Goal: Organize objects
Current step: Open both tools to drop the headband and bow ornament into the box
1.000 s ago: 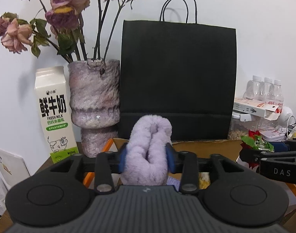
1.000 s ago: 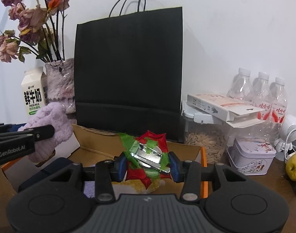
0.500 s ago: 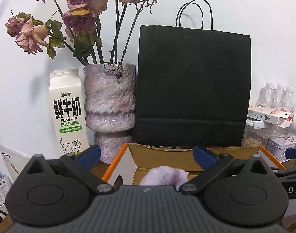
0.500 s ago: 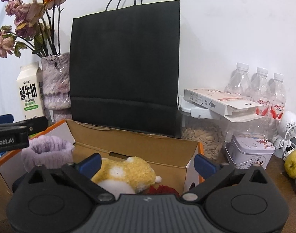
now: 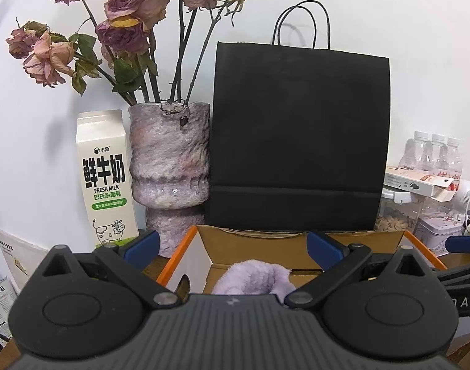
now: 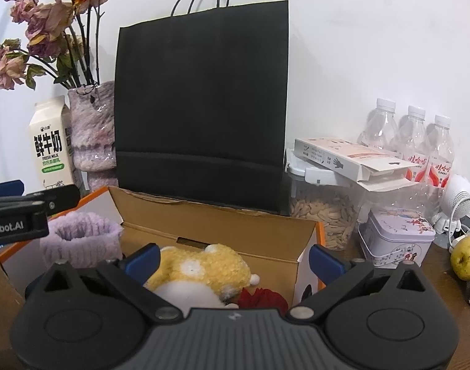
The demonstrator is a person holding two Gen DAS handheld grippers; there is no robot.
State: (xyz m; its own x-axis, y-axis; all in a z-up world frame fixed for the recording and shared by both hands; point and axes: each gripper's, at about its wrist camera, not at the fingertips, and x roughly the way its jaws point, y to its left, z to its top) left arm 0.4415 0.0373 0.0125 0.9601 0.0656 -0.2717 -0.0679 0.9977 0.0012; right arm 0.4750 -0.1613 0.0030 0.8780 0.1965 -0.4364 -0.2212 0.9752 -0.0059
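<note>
Both grippers hang over the open box [image 6: 222, 234] with jaws spread wide, gripping nothing. Both have just been opening.

The left gripper [image 5: 233, 246] has the purple sock [image 5: 253, 279] below and between its blue fingertips [image 5: 142, 245], clear of both pads. The sock sits inside the box at its left end, against the white flap.

The right gripper [image 6: 233, 260] is over the box's middle and right. Beneath it lies the yellow plush [image 6: 204, 268], close to the left pad, though I cannot tell if they touch. The red bow [image 6: 262, 298] lies just right of the plush, low in the box and half hidden by the gripper body.

Behind the box stands a black bag [image 6: 204, 104], with a vase [image 5: 170, 172] and a milk carton [image 5: 103, 178] to its left on the surface.
</note>
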